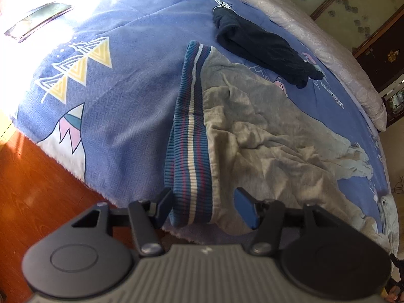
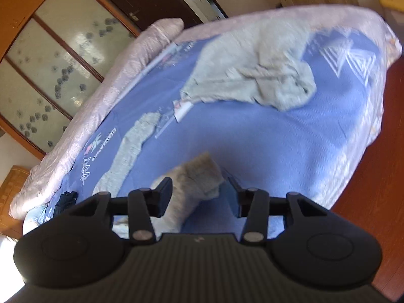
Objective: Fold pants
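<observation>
Grey pants (image 1: 252, 136) lie crumpled on the blue patterned bedspread (image 1: 131, 101). Their striped blue waistband (image 1: 188, 136) runs toward the near bed edge. My left gripper (image 1: 205, 208) is open, with the waistband's near end between its fingers. In the right wrist view, grey pant fabric (image 2: 194, 184) lies between the open fingers of my right gripper (image 2: 200, 198). Further grey fabric (image 2: 252, 75) lies bunched farther up the bed, with a narrow strip (image 2: 131, 149) to the left.
A dark navy garment (image 1: 262, 48) lies beyond the pants. A rolled pinkish quilt (image 1: 315, 43) borders the bed's far side, before a glass-door cabinet (image 2: 45, 63). A flat dark object (image 1: 38, 21) lies in sunlight at the left. Red wood floor (image 1: 38, 189) surrounds the bed.
</observation>
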Demonstrator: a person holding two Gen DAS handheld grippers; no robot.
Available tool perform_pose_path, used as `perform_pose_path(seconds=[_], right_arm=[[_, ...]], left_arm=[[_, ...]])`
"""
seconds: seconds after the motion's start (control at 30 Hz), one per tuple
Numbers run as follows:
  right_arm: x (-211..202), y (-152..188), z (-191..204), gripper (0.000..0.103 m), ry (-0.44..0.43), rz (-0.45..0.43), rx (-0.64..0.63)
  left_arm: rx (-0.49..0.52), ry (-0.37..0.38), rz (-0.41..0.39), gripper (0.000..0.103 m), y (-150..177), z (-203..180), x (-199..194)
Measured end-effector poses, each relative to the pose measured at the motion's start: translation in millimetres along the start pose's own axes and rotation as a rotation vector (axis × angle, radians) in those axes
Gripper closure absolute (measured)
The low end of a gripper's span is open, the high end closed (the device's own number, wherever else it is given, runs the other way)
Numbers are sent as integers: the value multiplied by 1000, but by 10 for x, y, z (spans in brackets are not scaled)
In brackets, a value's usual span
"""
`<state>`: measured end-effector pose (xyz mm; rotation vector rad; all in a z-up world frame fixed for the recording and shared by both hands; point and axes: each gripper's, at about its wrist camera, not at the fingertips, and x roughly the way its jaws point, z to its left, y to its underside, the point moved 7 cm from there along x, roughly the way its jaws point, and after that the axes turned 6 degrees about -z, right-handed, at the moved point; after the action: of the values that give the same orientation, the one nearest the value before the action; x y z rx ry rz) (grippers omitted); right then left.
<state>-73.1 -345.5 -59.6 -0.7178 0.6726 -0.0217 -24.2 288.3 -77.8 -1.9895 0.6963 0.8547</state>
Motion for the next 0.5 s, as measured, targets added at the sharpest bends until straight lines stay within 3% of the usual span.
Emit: perform_pose_path(seconds=[0.03,0.07,0.13,0.17,0.2,0.3,0.37,0.4,0.47,0.5], right_arm=[[49,27,-24,56,6,7,17],[101,43,-47,60,9,21,39],[201,59,-35,77,-30,75,91],[257,70,17,94,-65,105,109],[304,36,104,96,-93,131,110],[527,-113,412,96,-114,113,48],[764,-256,552,90,-126,87,32],[899,-290,585,85,-102,91,15],[1079,-339,532,85,-29,98,-20],[1065,-371,487,83,-38,88,-4]], left_arm=[[1,-12,3,57,0,-15,15],[6,-24,3,70,7,-30,22],[30,-53,-6,88,0,-57,29],[37,-69,-14,89,-10,-58,30],[36,-81,-21,90,-20,-58,31],[-11,-103,-35,91,-78,11,35],[-60,-110,-42,91,-126,86,31],[-79,-110,-40,91,-135,116,30],[-95,-101,-35,91,-133,135,16],[-87,-97,-38,91,-127,129,2]])
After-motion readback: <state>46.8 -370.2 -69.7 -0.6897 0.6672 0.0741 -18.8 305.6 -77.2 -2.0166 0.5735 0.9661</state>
